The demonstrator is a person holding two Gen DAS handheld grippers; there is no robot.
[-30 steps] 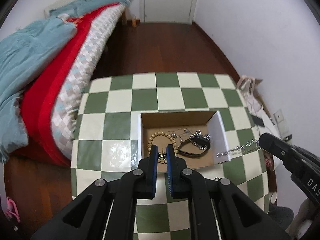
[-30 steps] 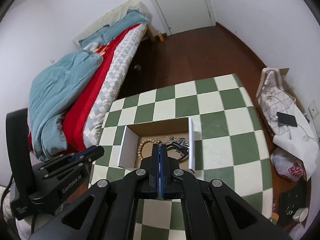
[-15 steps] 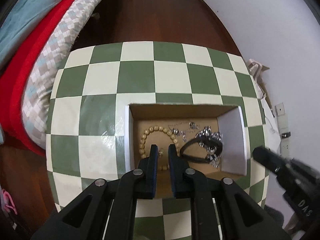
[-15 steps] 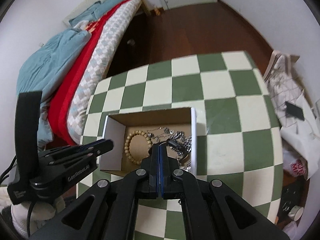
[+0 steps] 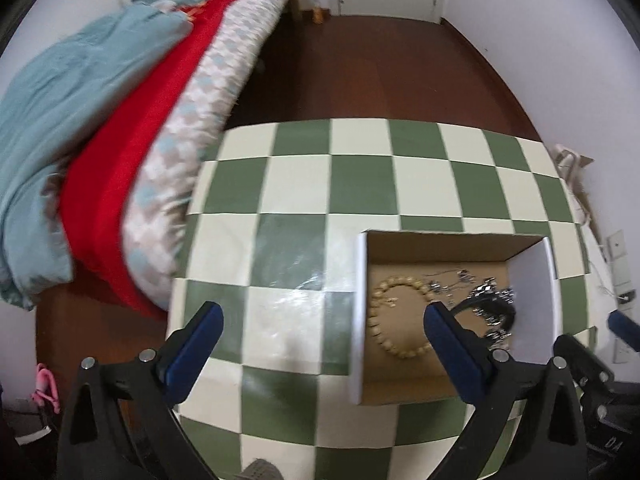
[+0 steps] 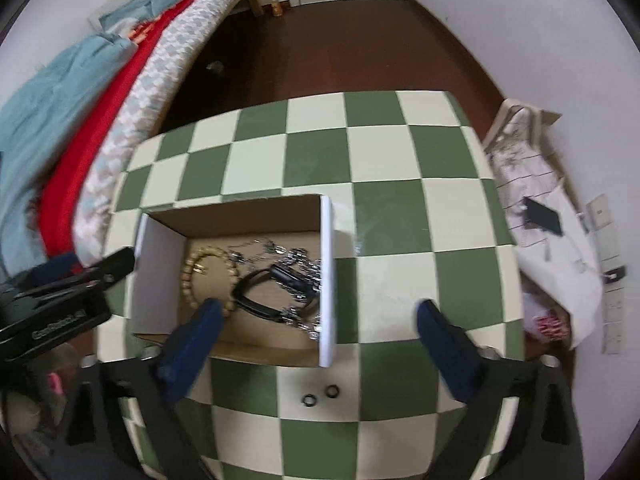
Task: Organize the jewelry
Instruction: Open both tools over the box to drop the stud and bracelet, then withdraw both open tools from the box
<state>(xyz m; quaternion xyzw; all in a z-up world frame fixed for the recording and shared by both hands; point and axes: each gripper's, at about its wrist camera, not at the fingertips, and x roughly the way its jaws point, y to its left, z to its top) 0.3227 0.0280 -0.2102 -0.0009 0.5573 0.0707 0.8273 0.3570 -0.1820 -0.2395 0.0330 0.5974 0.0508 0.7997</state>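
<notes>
Both claws hang wide apart and hold nothing: the left claw [image 5: 320,322] and the right claw [image 6: 318,312]. Two small black rings [image 6: 319,395] lie loose on the checkered worktop [image 6: 384,208], just outside the cardboard box [image 6: 326,280]; a careless sweep could knock them off. Inside, the bead bracelet [image 6: 208,276], black band [image 6: 260,292] and silver chains [image 6: 298,264] touch and may snag together when lifted.

Soft, even indoor light; shadows faint. Glare patch on the glossy checkered tabletop [image 5: 280,312]. Strong fisheye bending, black vignette at corners. Motion blur throughout, worst on the bedding [image 5: 100,128] and the left gripper [image 6: 80,300] in the right wrist view.
</notes>
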